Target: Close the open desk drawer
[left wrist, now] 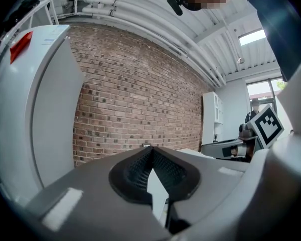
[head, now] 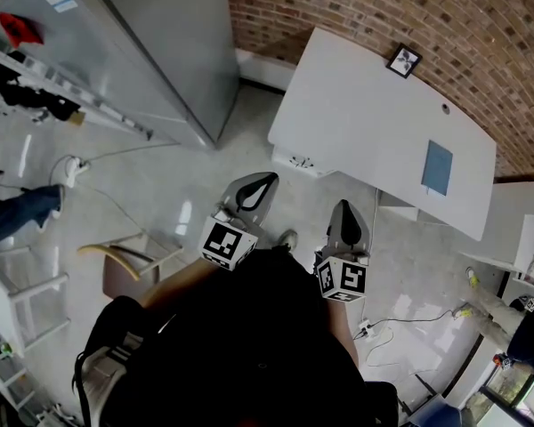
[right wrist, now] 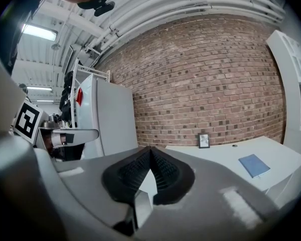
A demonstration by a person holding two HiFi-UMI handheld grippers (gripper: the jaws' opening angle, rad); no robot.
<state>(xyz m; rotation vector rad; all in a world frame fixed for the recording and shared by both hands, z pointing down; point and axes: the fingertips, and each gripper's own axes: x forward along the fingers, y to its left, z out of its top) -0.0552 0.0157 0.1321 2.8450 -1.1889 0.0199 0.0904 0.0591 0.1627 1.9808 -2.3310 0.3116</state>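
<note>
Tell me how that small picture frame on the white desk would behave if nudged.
The picture frame stands upright on the white desk, so a nudge up high would probably tip it. It looks small and thin, so likely light and apt to slide on that smooth top.

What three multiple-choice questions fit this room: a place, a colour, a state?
1. The flat blue notebook lies: A on the floor; B on the white desk top; C on a chair.
2. What colour is the brick wall? A reddish-brown; B green; C white.
3. The left hand-held gripper and right hand-held gripper are: A wide open; B shut, empty; C shut on a cup.
Answers: B, it rests flat on the desk; A, every view shows it; B, their pads meet with nothing between.
</note>
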